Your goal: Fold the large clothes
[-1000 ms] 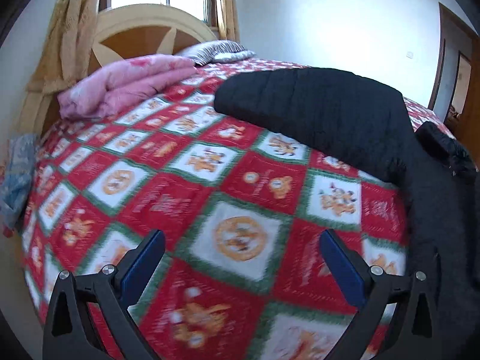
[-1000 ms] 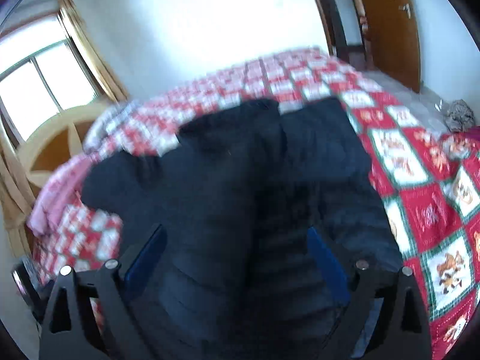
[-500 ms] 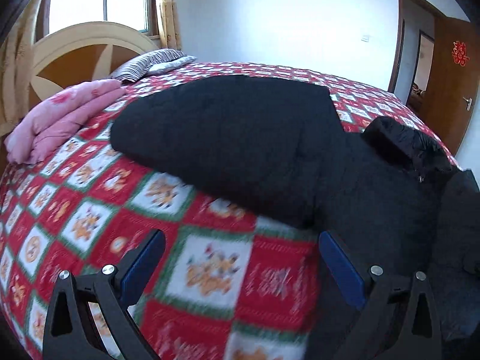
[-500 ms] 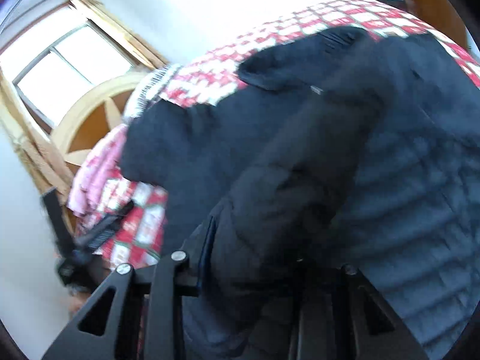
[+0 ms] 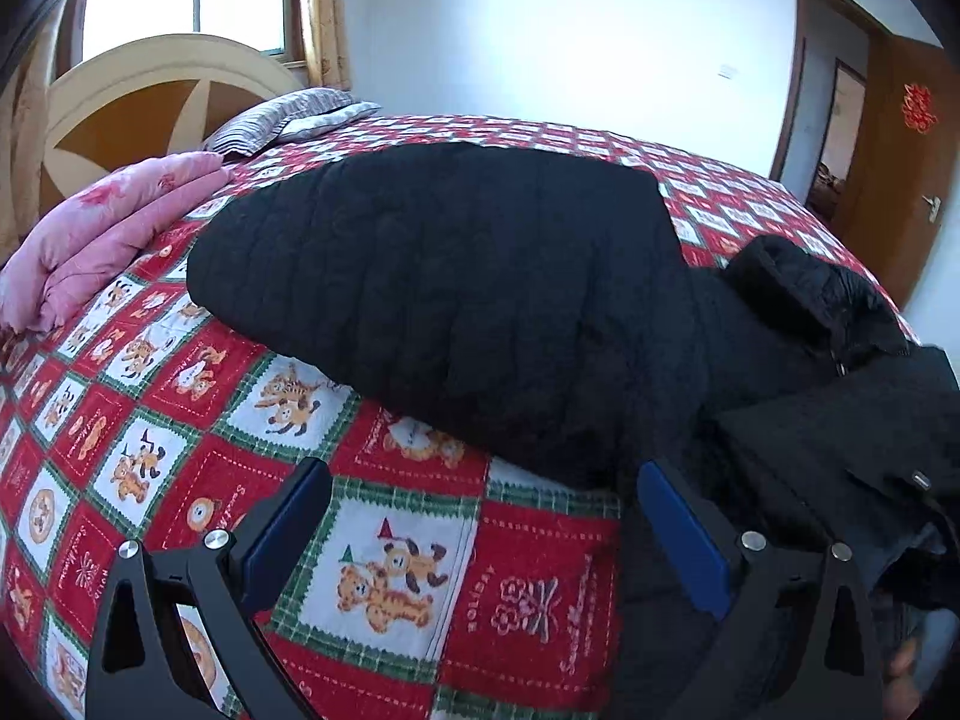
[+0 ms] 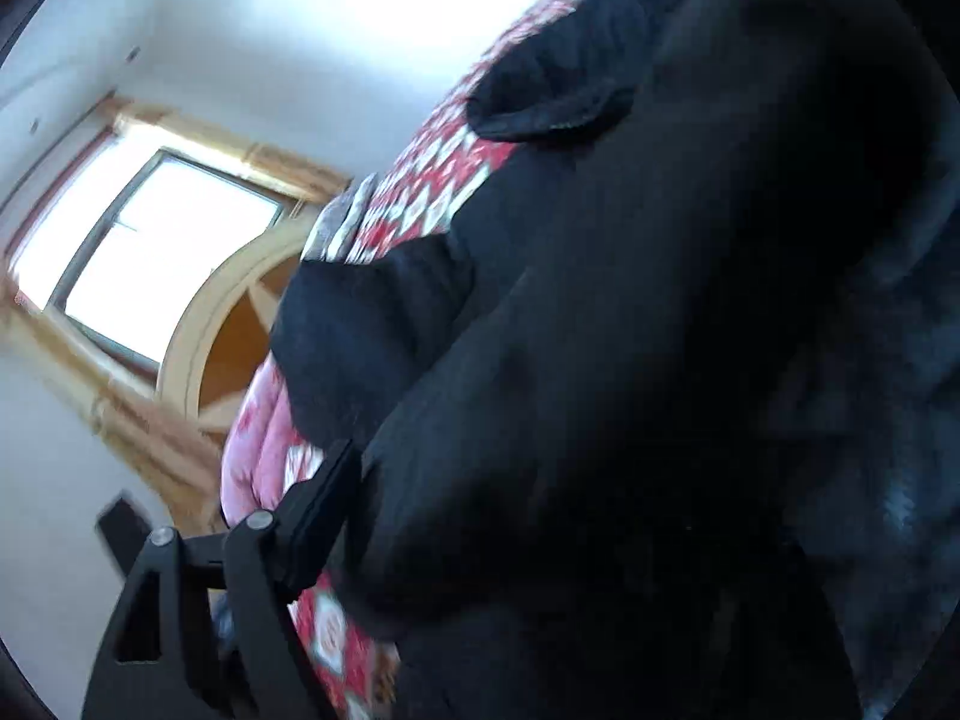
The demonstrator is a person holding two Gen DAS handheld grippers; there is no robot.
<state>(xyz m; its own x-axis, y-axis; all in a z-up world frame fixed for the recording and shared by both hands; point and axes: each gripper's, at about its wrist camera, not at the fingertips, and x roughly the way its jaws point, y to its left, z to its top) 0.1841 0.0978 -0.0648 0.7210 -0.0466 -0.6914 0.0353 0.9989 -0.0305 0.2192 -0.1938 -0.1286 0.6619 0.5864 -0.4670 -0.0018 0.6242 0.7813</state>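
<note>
left gripper (image 5: 483, 531) jaws are spread wide apart with nothing between them, just hovering over the red cartoon-bear bedspread (image 5: 384, 564) near the edge of the bed. the right finger's blue pad sits right up against the dark fabric, can't tell if it's touching. right gripper (image 6: 540, 516) jaws have just been opening up again, and a thick fold of the black puffer jacket (image 5: 456, 294) bulges between them. only its left finger (image 6: 312, 510) shows in that view, the other one is buried under fabric, so can't tell if it's clamped on the coat or loose. the jacket is laid across the middle of the bed, one big quilted part folded over. folded pink blanket (image 5: 96, 240) and a striped pillow (image 5: 288, 120) are up by the headboard (image 5: 150, 96).
</note>
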